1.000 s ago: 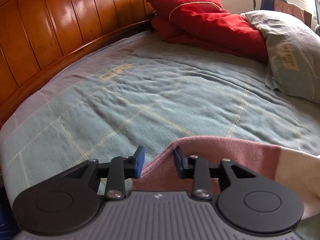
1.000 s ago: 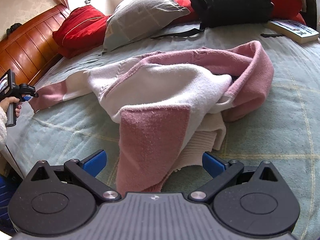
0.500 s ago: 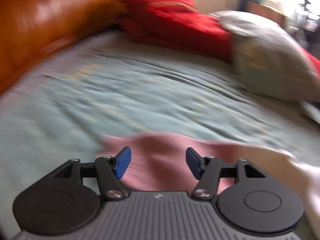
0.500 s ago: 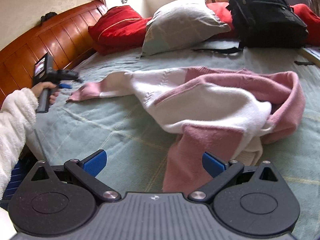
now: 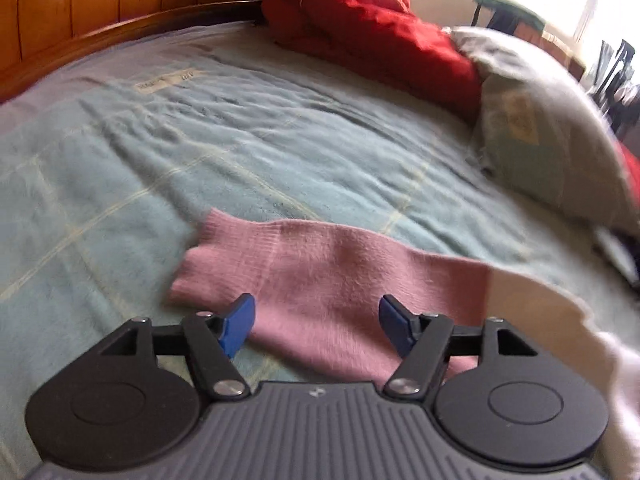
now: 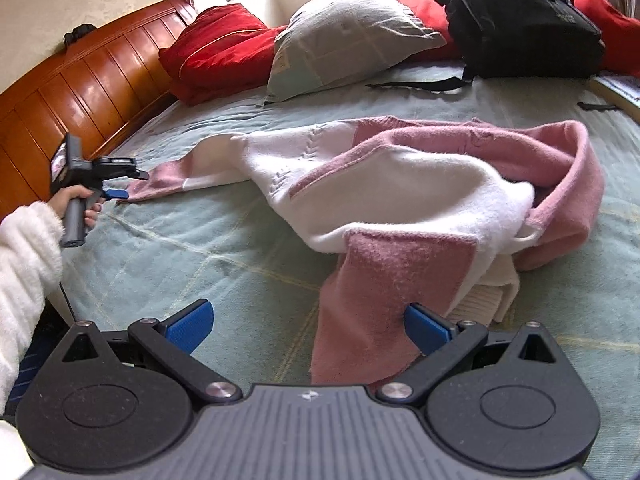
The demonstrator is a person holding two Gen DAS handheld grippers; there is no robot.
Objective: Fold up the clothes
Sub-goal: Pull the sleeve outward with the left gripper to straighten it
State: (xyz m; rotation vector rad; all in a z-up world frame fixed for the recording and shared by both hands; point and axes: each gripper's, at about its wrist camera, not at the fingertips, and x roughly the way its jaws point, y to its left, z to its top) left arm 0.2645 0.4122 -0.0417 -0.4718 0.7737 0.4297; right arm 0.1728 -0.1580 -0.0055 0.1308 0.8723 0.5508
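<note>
- Bed [image 6: 224,248], covered w/ a pale green checked blanket, is seen in both views; a wooden headboard [image 6: 80,92] is set along its left edge.
- Pink-and-white sweater [image 6: 400,200] is spread, crumpled, across the middle of the bed. One sleeve is stretched out twd the headboard edge, its pink cuff [image 5: 224,264] laid flat on the blanket. A second pink panel is draped twd the near edge of the bed.
- Black backpack [image 6: 520,20] is stood at the far edge of the bed, right of centre, w/ a strap trailed over the blanket.
- Grey-green pillow [image 6: 352,36] is propped at the far edge, touching the red bedding [image 6: 216,52] piled in the far corner by the headboard.
- Right gripper [image 6: 308,326] is held low over the near edge of the bed. Its blue fingers [image 6: 188,326] are spread wide apart, nothing clamped; the near pink panel is framed btwn them, and contact w/ the right finger cannot be told.
- Left gripper [image 5: 316,322] is held over the outstretched sleeve, just behind the cuff. Its fingers [image 5: 238,322] are parted, w/ the sleeve seen btwn them but not pinched. In the right wrist view it [image 6: 120,184] is seen at the sleeve's tip, near the headboard edge, gripped by a hand [image 6: 76,208] in a fluffy white cuff.
</note>
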